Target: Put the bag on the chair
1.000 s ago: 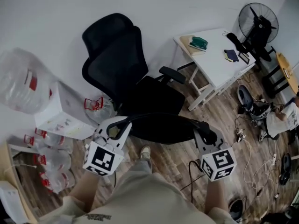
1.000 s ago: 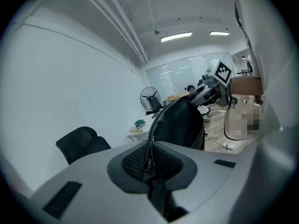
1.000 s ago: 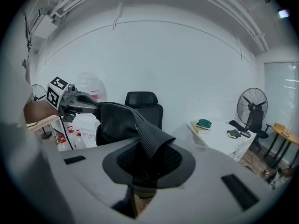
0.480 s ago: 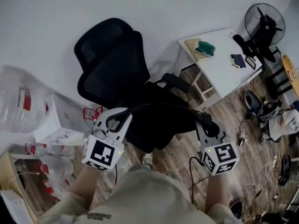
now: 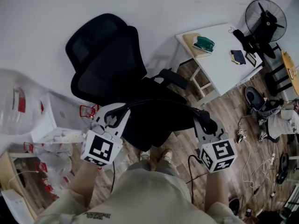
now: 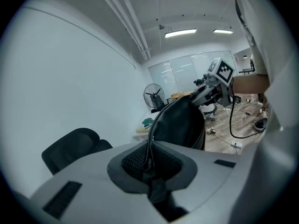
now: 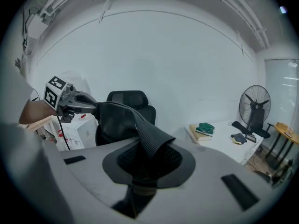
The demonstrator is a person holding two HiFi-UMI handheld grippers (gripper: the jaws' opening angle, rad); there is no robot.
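Both clamped on black bag (image 5: 159, 118): L tool (image 5: 112, 119) on strap, R tool (image 5: 207, 124) on fabric, near chair (image 5: 107, 55).

I am in an office that looks half like a lab. A black mesh office chair (image 5: 110, 64) stands by the white wall (image 5: 187, 3), near a white worktop (image 5: 218, 64) and a standing fan (image 5: 265, 14). Many cables (image 5: 256, 164) lie on the wood floor (image 5: 233, 113). Farther back I see long ceiling lamps (image 6: 180, 32) and glass partitions (image 6: 187, 69).
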